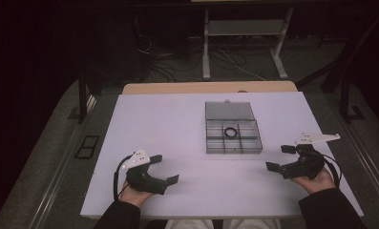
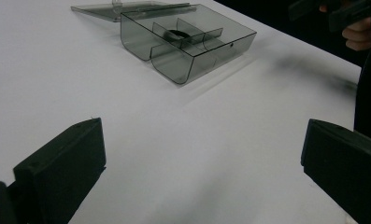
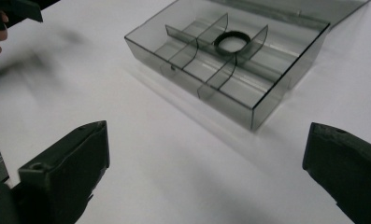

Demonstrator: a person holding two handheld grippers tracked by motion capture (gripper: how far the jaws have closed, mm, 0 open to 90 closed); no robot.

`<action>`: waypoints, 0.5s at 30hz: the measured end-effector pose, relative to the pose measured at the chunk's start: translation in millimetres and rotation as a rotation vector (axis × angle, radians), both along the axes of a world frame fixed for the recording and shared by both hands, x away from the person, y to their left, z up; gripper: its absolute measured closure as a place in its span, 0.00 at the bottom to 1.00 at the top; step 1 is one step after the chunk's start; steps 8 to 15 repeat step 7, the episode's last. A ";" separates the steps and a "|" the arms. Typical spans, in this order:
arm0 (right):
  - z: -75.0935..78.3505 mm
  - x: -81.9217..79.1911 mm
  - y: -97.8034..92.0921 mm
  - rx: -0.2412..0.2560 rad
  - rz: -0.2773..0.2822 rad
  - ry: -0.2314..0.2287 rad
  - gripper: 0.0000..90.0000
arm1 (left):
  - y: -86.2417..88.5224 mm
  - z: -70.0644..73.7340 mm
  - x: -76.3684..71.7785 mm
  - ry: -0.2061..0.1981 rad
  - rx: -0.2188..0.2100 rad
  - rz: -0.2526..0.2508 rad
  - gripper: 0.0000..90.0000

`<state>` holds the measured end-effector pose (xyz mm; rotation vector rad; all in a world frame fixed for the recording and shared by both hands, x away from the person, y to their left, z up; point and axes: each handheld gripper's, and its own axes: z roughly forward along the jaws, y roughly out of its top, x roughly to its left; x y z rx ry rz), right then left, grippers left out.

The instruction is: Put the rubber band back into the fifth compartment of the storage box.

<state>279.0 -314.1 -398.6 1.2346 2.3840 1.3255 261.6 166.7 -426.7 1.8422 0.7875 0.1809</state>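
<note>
A smoky clear plastic box [image 1: 211, 143] with divided compartments lies open at the table's middle, its lid [image 1: 228, 110] folded back flat. A black ring [image 1: 230, 132] lies in the middle compartment of its far row, also visible as the black ring [image 3: 232, 41]. My left gripper [image 1: 163, 168] rests at the near left, open, nothing between its jaws. At the near right my right gripper [image 1: 279, 158] is open and empty too. Both point toward the box [image 2: 188, 42], well short of it.
The white table top [image 1: 168, 124] has bare surface around the box. A wooden strip [image 1: 208, 87] runs along its far edge. Beyond stand dark floor, cables and a white desk frame [image 1: 244, 45].
</note>
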 end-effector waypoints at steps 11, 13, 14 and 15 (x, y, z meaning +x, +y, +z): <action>-17.2 -11.6 1.1 0.008 0.000 0.043 0.00 | 1.2 0.5 0.1 0.001 0.004 0.000 0.00; -17.2 -11.6 1.1 0.008 0.000 0.043 0.00 | 1.2 0.5 0.1 0.001 0.004 0.000 0.00; -17.2 -11.6 1.1 0.008 0.000 0.043 0.00 | 1.2 0.5 0.1 0.001 0.004 0.000 0.00; -17.2 -11.6 1.1 0.008 0.000 0.043 0.00 | 1.2 0.5 0.1 0.001 0.004 0.000 0.00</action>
